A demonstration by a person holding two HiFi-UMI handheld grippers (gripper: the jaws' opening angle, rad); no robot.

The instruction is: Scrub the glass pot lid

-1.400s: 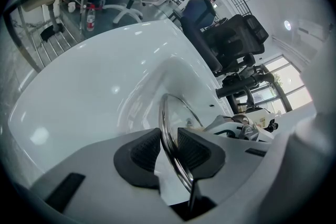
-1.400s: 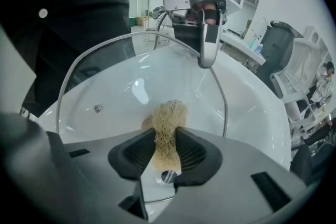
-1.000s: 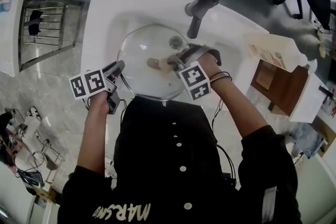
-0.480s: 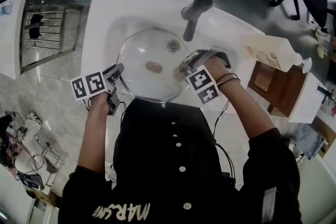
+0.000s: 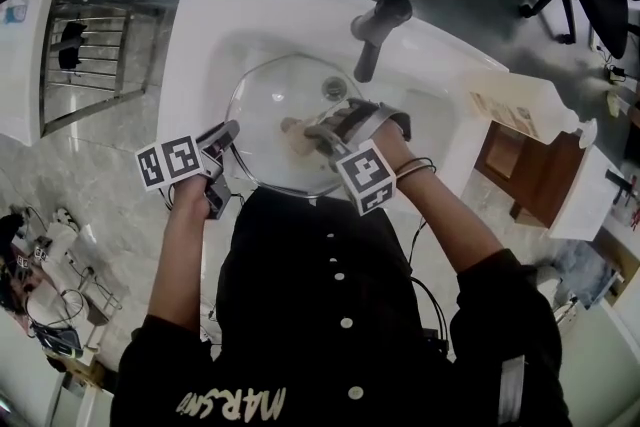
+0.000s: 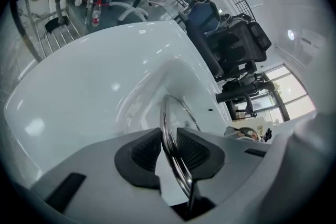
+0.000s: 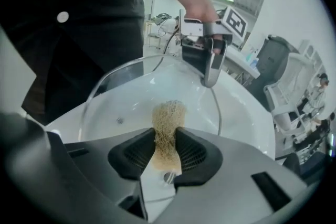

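The round clear glass pot lid (image 5: 280,105) sits over the white sink basin (image 5: 200,25). Its steel rim is clamped between the left gripper's (image 6: 169,150) jaws. It is probably heavy, rigid, slippery and breakable, so the rim suits gripping. The right gripper (image 7: 167,152) pinches a soft tan fibrous scrubber (image 7: 168,113).

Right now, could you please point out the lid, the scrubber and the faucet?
Lid (image 5: 265,115), head view, bare glass left of centre.
Scrubber (image 7: 168,115), right gripper view, its free end.
Faucet (image 5: 372,45), head view, spout.

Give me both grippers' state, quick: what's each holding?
Left gripper: jaws shut on the rim of the glass pot lid.
Right gripper: jaws shut on the tan scrubber.
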